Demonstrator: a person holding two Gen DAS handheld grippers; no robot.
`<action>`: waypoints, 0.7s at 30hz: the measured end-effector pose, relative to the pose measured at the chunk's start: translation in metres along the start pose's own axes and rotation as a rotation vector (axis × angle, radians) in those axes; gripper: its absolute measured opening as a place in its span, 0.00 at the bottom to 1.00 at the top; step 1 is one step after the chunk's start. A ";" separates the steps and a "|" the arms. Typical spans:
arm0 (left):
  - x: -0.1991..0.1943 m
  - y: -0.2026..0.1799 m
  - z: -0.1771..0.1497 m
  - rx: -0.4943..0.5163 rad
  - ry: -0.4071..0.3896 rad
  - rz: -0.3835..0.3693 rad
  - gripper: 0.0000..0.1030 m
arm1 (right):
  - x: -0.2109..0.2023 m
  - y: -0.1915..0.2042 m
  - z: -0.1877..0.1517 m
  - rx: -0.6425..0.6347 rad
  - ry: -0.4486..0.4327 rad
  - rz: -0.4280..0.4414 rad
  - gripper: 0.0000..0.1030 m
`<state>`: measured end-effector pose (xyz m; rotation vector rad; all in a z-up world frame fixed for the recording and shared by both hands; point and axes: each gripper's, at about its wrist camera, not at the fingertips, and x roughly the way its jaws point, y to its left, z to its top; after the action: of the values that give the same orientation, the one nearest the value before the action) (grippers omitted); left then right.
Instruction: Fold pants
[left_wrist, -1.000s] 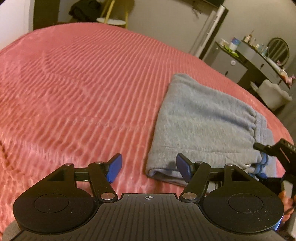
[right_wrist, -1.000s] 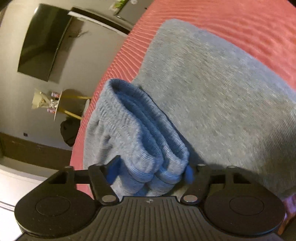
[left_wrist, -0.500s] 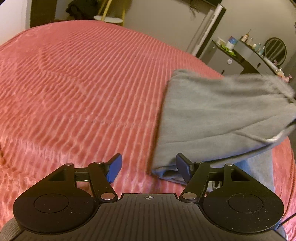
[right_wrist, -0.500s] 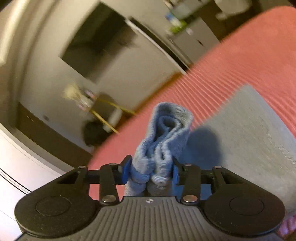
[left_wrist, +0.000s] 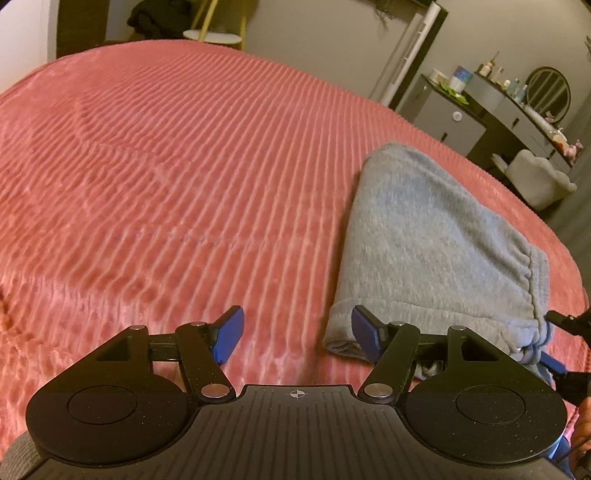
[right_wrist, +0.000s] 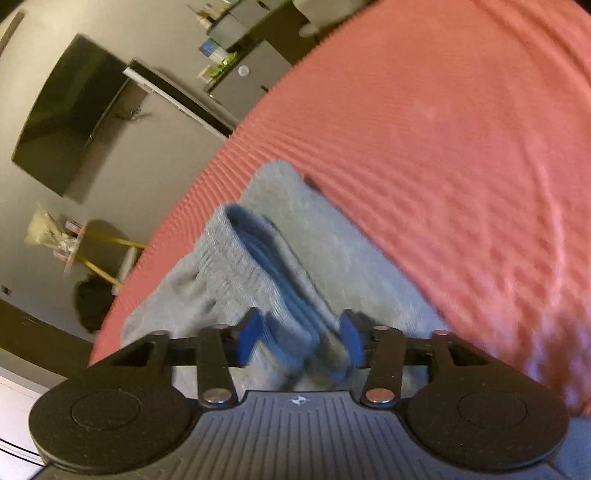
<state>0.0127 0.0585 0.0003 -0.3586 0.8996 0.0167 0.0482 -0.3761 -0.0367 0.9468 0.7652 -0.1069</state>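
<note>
Currently listed: grey pants (left_wrist: 436, 236), folded, lying on the pink ribbed bedspread (left_wrist: 184, 166) near its right edge. Left hand-held gripper (left_wrist: 295, 332): jaws spread wide over bare bedspread, nothing between them, one pad beside the folded edge. Right hand-held gripper (right_wrist: 301, 343): jaws opening, waistband bundle (blue inside) between the pads.

One pair of grey pants (left_wrist: 424, 236) (folded), one pink bedspread (left_wrist: 166, 166), two hand-held grippers: left hand-held gripper (left_wrist: 295, 334), right hand-held gripper (right_wrist: 300, 341).
</note>
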 end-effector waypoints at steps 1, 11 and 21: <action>0.000 0.000 0.000 0.002 0.003 0.001 0.68 | 0.001 0.001 -0.001 -0.010 -0.002 -0.001 0.64; 0.000 -0.009 0.001 0.063 0.008 -0.005 0.67 | 0.015 -0.007 -0.018 0.056 0.112 0.055 0.73; 0.007 -0.063 -0.034 0.239 0.078 -0.195 0.65 | 0.023 -0.032 -0.023 0.146 0.060 0.163 0.76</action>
<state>0.0013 -0.0118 -0.0056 -0.2233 0.9288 -0.2835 0.0400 -0.3724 -0.0811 1.1515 0.7397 0.0085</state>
